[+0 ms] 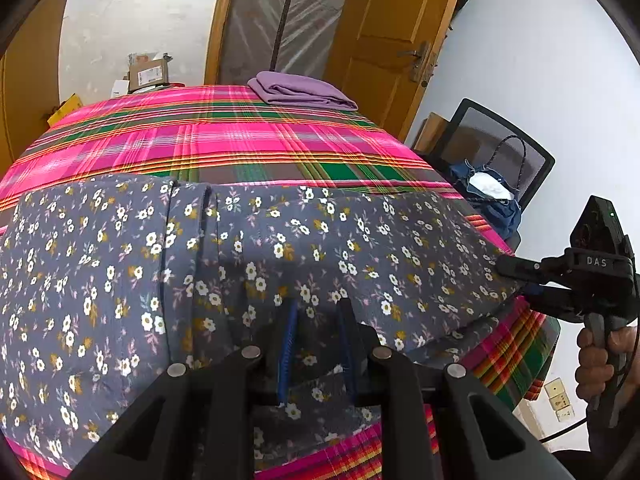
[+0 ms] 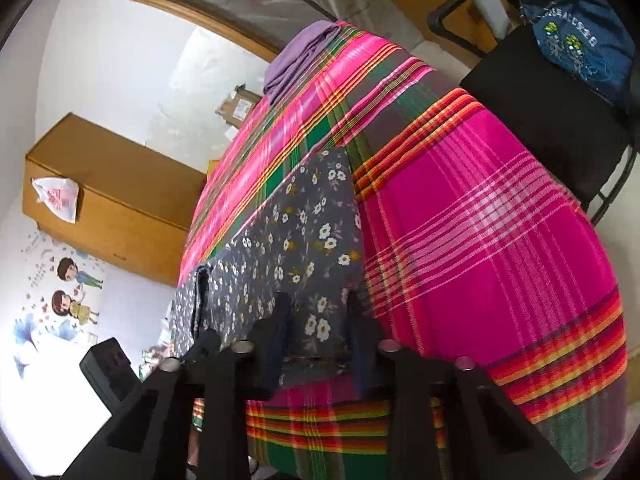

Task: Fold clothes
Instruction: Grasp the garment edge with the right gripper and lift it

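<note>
Left claw (image 1: 316, 344): blue-padded fingers (image 1: 287, 354) sit over the near hem of the grey floral garment (image 1: 240, 264), with a fold of the cloth lying between them. From the left wrist view I cannot tell whether the pads actually press on the fabric.

Right claw (image 2: 318, 334): its fingers (image 2: 280, 332) stand on either side of a corner of the same garment, at the near right edge; whether the pads bite on the cloth I cannot tell. In the left wrist view this claw reaches in from the right and its tips meet the garment's right edge, a person's hand (image 1: 600, 356) gripping the handle.

Garment: lies spread across the near half of the worktop, on a pink, green and orange plaid cloth (image 1: 240, 136). A vertical seam or fold runs through it left of centre.

Further back: the plaid cloth is bare past the garment. At the far edge of the worktop lies a folded purple garment (image 1: 300, 90), well apart from the floral one.

Beyond, to the right: a black mesh chair (image 1: 508, 152) carrying a blue bag (image 1: 488, 196). Behind: a wooden door (image 1: 396, 28) and a cardboard box (image 1: 150, 72) by the wall.
</note>
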`<state>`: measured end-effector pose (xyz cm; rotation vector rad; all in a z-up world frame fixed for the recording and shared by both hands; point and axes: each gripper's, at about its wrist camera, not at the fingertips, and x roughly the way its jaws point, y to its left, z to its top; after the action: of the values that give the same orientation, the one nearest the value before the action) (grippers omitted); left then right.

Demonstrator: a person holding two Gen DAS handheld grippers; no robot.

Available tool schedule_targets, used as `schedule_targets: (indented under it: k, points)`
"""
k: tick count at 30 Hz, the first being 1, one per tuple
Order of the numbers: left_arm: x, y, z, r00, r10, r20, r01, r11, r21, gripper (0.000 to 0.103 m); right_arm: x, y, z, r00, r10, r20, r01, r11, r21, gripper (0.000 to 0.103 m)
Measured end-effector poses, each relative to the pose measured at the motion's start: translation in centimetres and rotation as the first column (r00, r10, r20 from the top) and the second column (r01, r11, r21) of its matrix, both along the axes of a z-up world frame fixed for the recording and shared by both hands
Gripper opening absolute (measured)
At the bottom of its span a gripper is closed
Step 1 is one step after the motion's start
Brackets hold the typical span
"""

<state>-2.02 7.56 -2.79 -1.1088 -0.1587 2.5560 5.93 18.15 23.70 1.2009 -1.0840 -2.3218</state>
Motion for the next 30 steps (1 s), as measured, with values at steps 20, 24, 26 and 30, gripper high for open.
schedule_targets:
  k: [20, 24, 26, 30]
  points:
    - [0.4, -1.0, 0.1, 1.000, 0.009, 0.002, -0.009, 0.999, 0.033, 0.020, 0.1, -3.4, 7.6, 0.968, 0.073, -0.241, -0.060, 0.996, 0.063, 0.013]
    - [0.5, -1.5, 0.1, 1.000, 0.025, 0.007, -0.025, 0.999, 0.040, 0.020, 0.0, -4.5, 9.4, 0.952, 0.106, -0.287, -0.087, 0.993, 0.080, 0.013]
    - [0.6, -1.6, 0.1, 1.000, 0.029, 0.006, -0.029, 0.999, 0.041, 0.020, -0.1, -5.1, 10.2, 0.944, 0.125, -0.306, -0.103, 0.991, 0.088, 0.013]
    - [0.7, -1.8, 0.2, 0.999, 0.035, 0.004, -0.035, 0.998, 0.043, 0.020, -0.1, -6.2, 11.6, 0.927, 0.159, -0.339, -0.133, 0.986, 0.100, 0.013]
